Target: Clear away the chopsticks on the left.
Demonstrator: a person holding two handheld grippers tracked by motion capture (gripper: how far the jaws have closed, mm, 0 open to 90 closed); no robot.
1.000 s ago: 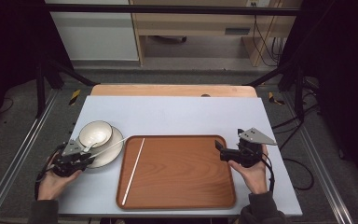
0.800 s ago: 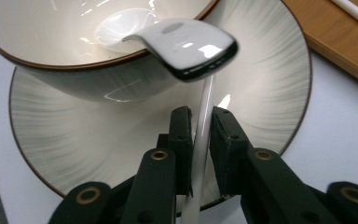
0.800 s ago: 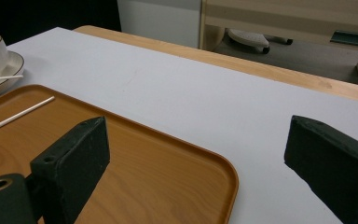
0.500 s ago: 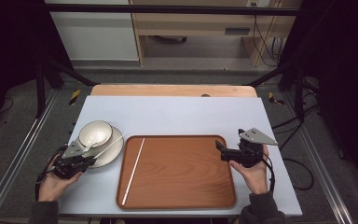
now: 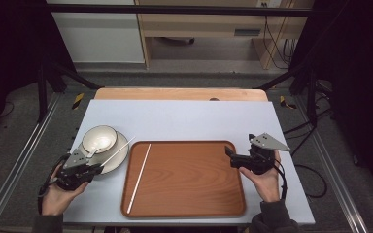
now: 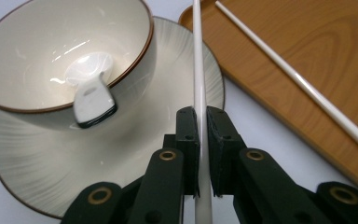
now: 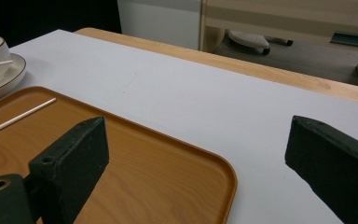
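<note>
I am seeing one thin white chopstick [image 6: 199, 70] lying clamped, slanting over the cream plate's [image 5: 119, 158] rim, while its twin white chopstick [image 5: 139, 177] is lying diagonally on the wooden tray [image 5: 189, 179].

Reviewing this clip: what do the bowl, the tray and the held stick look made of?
Bowl: likely glazed ceramic, glossy cream with a brown rim and bright highlights. Tray: wood-grain surface, possibly laminate or printed plastic. Stick: smooth white, plastic or melamine perhaps; hard to tell.
</note>
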